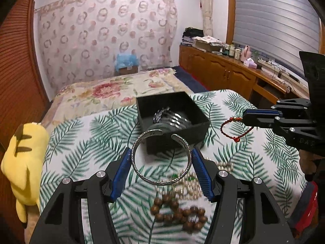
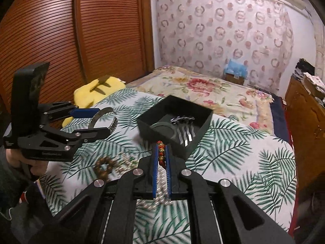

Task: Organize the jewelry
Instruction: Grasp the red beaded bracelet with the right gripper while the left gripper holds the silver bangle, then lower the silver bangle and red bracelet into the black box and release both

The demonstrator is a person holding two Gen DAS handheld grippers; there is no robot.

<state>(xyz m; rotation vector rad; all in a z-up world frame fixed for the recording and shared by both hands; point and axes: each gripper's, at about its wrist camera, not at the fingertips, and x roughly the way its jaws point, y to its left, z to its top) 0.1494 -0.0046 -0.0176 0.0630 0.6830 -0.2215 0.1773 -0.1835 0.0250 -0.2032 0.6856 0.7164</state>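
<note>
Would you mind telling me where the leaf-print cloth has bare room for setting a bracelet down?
The leaf-print cloth is bare right of the black box, out to its far right edge, and left of the box toward the yellow plush. It is crowded in front of the box: wooden bead bracelet and pearl strand.

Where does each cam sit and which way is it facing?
Left wrist: on the left gripper, facing forward over the silver cuff it holds toward the black box; right gripper at right.
Right wrist: on the right gripper, facing the same box, clamping the red bracelet; left gripper and hand at left.
Shared: box, wooden beads, leaf-print cloth.
</note>
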